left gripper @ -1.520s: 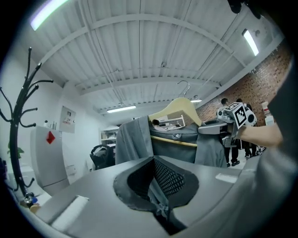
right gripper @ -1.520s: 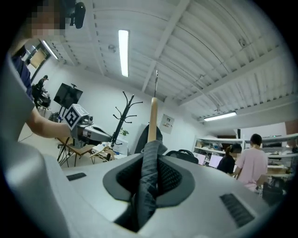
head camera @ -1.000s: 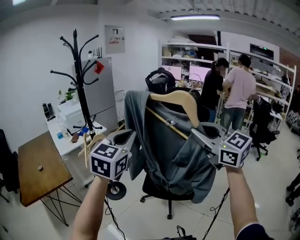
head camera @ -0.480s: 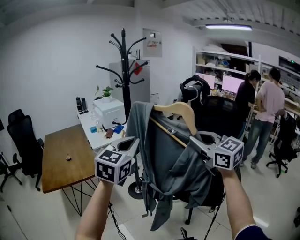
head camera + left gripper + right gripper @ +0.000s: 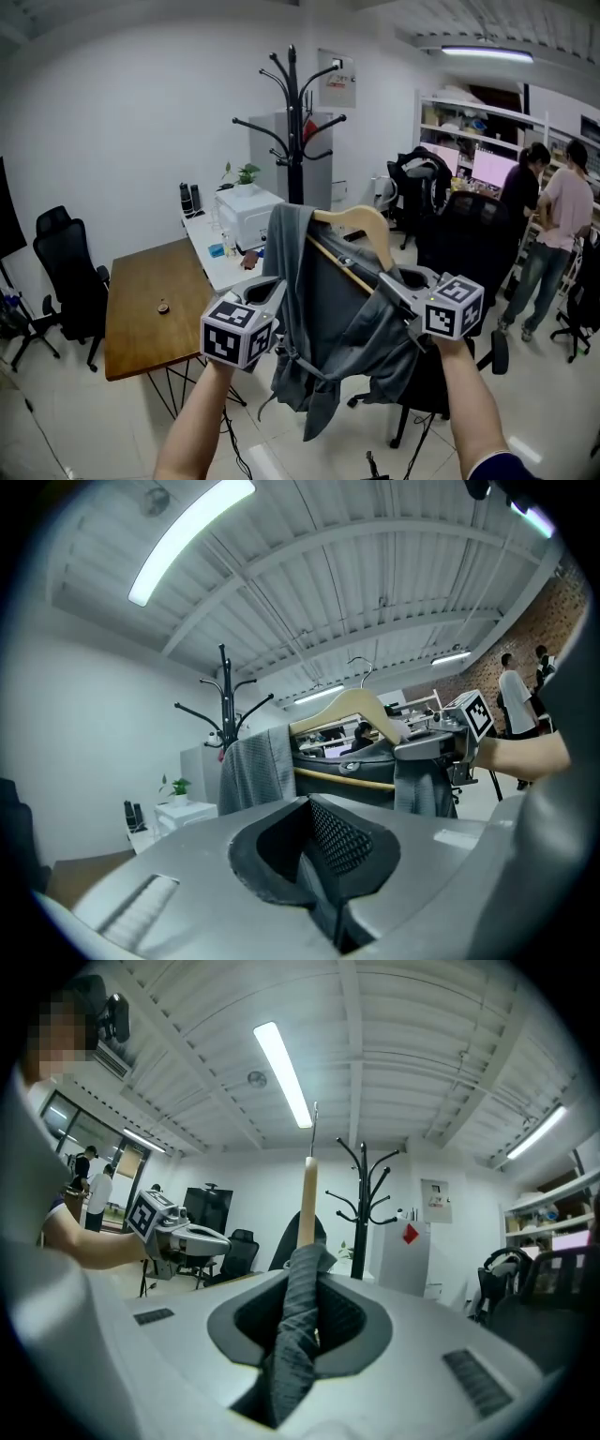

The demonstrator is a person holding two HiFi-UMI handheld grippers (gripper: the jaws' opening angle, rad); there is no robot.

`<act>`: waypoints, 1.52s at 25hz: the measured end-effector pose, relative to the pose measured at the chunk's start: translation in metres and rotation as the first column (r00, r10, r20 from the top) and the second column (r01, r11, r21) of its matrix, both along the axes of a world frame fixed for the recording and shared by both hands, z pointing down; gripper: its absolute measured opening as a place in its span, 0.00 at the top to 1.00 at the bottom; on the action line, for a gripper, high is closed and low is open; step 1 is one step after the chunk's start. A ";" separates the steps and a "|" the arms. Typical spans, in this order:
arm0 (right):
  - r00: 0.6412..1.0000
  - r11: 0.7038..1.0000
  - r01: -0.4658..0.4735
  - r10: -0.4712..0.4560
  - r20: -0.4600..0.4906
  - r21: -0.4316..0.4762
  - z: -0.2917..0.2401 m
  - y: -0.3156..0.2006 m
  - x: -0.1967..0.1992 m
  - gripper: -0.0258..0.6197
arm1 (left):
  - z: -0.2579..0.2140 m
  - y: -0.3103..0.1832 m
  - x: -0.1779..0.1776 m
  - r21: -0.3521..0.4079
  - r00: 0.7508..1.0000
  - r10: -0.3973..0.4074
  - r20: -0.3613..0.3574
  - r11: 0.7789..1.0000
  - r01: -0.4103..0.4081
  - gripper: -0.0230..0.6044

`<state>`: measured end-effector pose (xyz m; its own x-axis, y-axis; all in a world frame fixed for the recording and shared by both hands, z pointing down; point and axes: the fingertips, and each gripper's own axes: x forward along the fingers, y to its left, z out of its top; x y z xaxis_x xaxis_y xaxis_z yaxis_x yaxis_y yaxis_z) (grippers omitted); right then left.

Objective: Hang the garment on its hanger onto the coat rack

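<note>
- My right tongs point(image 5: 396, 281) pinch the grey garment point(image 5: 328, 319) at 1 end of the wooden hanger point(image 5: 361, 223). The cloth is squeezed between the 2 jaws, and the wood sticks up out of them.
- My left tongs point(image 5: 272, 289) are pressed together with nothing in them.
- The garment hangs on the hanger, up in the air between my 2 tongs.
- Its left edge hangs down just beside my left tongs. I cannot tell if they touch.
- The hanger tilts. Its low end is at my right tongs and its high end is near the middle.
- The black coat rack point(image 5: 293, 122) stands behind the garment, well apart from it, by the white wall.
</note>
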<state>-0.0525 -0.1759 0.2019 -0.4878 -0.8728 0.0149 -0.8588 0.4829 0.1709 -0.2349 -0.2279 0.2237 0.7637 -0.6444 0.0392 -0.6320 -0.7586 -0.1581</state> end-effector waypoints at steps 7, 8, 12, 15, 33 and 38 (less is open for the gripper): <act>0.999 0.999 0.044 -0.044 -0.028 -0.022 0.009 -0.058 -0.025 0.84 | 0.012 -0.037 -0.013 -0.020 0.999 -0.034 -0.013 0.999 0.034 0.96; 0.998 0.998 0.050 -0.051 -0.032 -0.022 0.010 -0.068 -0.027 0.84 | 0.013 -0.044 -0.013 -0.018 0.999 -0.039 -0.010 0.999 0.039 0.96; 0.995 0.996 0.087 -0.088 -0.042 -0.025 0.005 -0.119 -0.033 0.84 | 0.009 -0.082 -0.014 -0.008 0.998 -0.063 -0.009 0.998 0.063 0.96; 0.991 0.992 0.125 -0.126 -0.055 -0.020 -0.005 -0.158 -0.034 0.84 | -0.004 -0.114 -0.008 0.008 0.996 -0.087 -0.021 0.996 0.088 0.96; 0.965 0.956 0.252 -0.261 -0.042 -0.152 0.007 -0.368 -0.043 0.84 | -0.013 -0.243 0.001 0.026 0.976 -0.219 0.006 0.975 0.219 0.96; 0.971 0.953 0.221 -0.234 -0.039 -0.208 0.029 -0.396 -0.040 0.84 | -0.001 -0.264 0.004 -0.013 0.981 -0.196 0.010 0.981 0.196 0.96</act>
